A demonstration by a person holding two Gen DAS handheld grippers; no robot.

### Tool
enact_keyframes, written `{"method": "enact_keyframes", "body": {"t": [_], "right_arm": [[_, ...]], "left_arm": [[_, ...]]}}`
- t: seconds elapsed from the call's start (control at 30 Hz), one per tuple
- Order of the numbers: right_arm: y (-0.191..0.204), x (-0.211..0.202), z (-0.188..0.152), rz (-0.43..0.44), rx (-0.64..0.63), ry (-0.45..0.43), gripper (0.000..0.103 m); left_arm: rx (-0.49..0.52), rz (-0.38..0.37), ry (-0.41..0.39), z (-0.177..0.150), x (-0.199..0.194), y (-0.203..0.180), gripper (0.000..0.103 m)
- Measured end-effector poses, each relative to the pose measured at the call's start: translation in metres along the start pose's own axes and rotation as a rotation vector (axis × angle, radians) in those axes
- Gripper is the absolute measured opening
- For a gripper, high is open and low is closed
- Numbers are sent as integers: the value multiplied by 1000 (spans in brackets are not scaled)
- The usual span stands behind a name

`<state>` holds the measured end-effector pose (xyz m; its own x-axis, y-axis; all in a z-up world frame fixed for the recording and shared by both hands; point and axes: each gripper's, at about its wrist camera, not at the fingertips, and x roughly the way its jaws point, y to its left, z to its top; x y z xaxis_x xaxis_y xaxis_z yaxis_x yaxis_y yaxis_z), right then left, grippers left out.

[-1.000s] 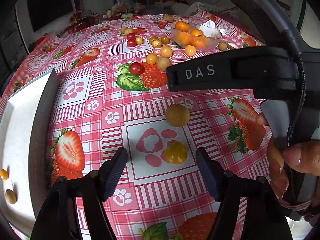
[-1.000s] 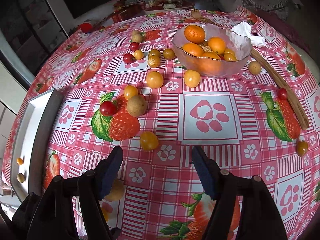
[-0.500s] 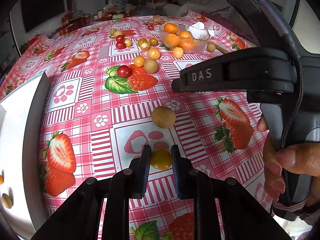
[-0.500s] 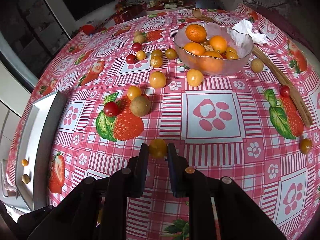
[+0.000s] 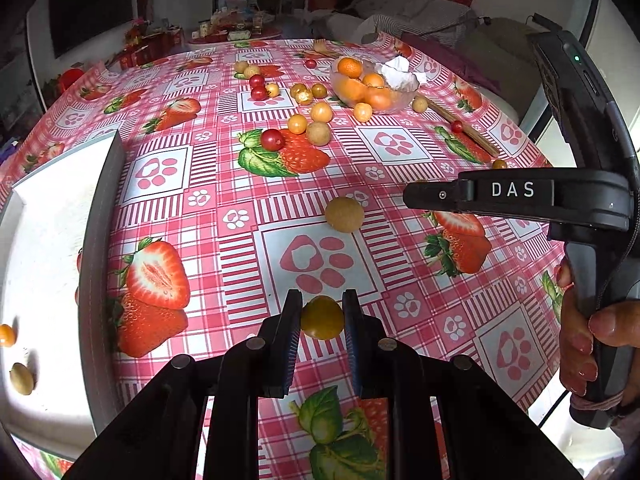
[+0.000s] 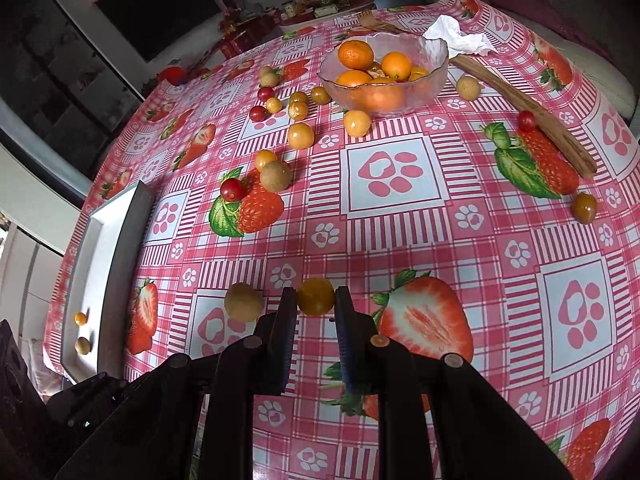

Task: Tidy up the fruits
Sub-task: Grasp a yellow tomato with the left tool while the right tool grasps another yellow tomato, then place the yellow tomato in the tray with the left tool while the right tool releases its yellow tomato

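My left gripper (image 5: pixel 322 312) is shut on a yellow berry (image 5: pixel 322 317), held above the strawberry-print tablecloth. My right gripper (image 6: pixel 316 304) is shut on an orange-yellow berry (image 6: pixel 315 296), also lifted off the cloth; its body shows in the left wrist view (image 5: pixel 516 196). A tan longan (image 5: pixel 344 214) lies on the cloth ahead of the left gripper and shows beside the right gripper's left finger (image 6: pixel 243 302). A white tray (image 5: pixel 44 264) at the left holds an orange berry (image 5: pixel 7 335) and a tan fruit (image 5: pixel 21 378).
A glass bowl (image 6: pixel 434 64) of oranges stands at the far side with a crumpled tissue (image 6: pixel 458 38) behind it. Several berries, longans and cherry tomatoes (image 6: pixel 232 189) lie scattered mid-table. A wooden stick (image 6: pixel 532 114) lies at the right, with a berry (image 6: pixel 583 207) near it.
Both grippers closed from wide open onto their berries, then lifted them and drew back from the cloth. The right gripper shifted left, toward the longan.
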<state>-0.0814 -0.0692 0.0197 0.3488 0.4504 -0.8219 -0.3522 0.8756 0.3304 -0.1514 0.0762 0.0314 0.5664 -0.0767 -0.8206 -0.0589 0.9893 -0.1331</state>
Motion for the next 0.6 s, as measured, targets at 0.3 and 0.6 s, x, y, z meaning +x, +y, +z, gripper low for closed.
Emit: {"method": "enact_keyframes", "body": {"t": [0.3,0.6], "right_arm": [[10,-14,-12,-11,-3,-3,21],[43,-21,-16,-5,-58,-4,21]], "left_arm": [[-28,-6,-48,-4,-25,14,22],[-72,8,-96,-9,-47,42,22]]}}
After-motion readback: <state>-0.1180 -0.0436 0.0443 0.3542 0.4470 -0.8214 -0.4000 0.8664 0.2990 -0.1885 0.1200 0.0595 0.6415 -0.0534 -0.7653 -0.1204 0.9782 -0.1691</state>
